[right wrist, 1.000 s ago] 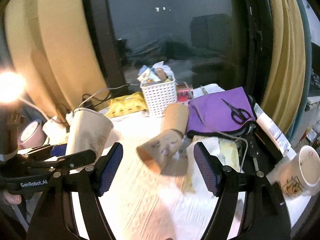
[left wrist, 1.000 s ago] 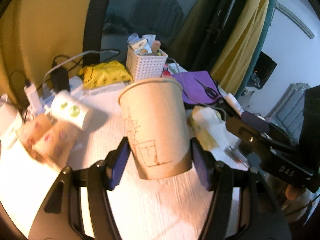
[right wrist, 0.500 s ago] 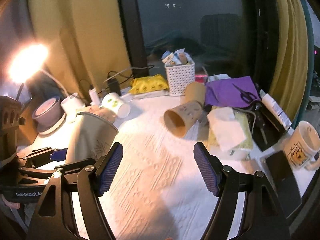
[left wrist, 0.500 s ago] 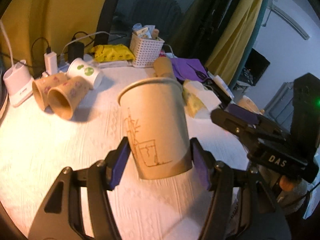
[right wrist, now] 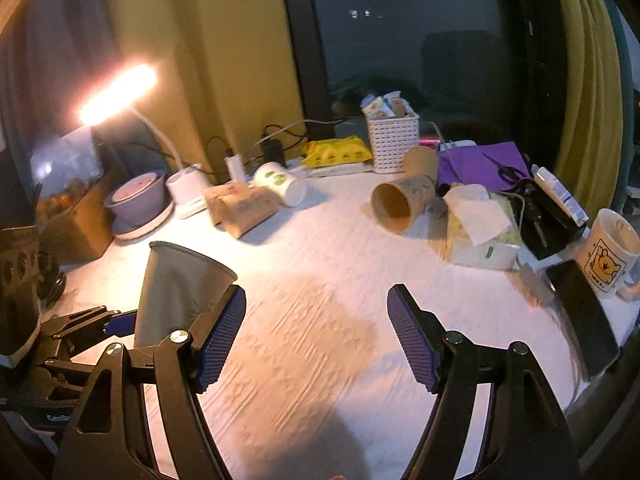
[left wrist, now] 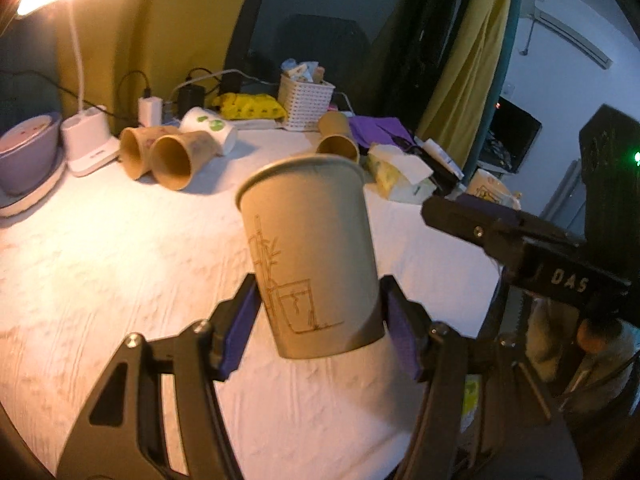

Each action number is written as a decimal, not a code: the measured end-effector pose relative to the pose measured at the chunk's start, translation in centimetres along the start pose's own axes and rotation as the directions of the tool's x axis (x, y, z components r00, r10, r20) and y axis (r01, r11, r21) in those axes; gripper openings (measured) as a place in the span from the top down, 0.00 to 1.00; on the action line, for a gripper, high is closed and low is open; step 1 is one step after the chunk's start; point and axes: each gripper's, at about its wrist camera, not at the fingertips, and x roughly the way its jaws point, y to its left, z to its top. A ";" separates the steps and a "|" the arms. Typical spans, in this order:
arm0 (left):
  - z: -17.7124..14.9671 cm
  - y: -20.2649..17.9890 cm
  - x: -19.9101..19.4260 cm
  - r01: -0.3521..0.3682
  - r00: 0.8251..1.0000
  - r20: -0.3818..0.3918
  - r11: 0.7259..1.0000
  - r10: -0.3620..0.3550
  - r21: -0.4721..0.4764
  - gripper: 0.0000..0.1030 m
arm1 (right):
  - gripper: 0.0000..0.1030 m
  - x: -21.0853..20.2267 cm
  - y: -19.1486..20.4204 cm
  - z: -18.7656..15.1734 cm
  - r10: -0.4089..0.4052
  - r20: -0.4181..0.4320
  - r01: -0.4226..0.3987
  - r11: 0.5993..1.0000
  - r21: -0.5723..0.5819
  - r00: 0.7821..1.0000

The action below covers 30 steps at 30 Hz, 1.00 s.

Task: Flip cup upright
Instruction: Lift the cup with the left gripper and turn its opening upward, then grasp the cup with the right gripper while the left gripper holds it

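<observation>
Brown paper, printed with a bamboo sketch, is filling the left wrist view: the paper cup is sitting mouth-up and slightly tilted between the blue pads of the left gripper, which is clamping it low on the wall, above the white textured tablecloth. The right gripper is hanging with its jaws spread wide and nothing between them; in its view the held cup is showing at the left. Lying on their sides are two brown cups together at the far left, one white green-spotted cup behind them, and one brown cup near the tissue pack; another brown cup behind it is possibly standing upside down. One white basket and one bear mug are standing at the edges.
</observation>
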 end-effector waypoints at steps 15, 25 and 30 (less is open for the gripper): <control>-6.4 0.0 -4.2 -0.085 0.992 0.097 0.996 0.081 0.041 0.40 | 0.26 -3.1 5.0 -4.4 0.199 -0.004 -0.199 0.978 -0.066 0.980; -8.8 0.0 -4.6 -0.097 0.986 0.143 0.992 0.085 0.082 0.40 | 0.26 -0.6 7.0 -4.7 0.413 -0.118 -0.417 0.909 -0.011 0.903; -9.5 -0.7 -4.7 -0.086 0.985 0.163 0.988 0.064 0.130 0.40 | 0.26 0.1 7.9 -4.9 0.468 -0.170 -0.472 0.881 0.015 0.868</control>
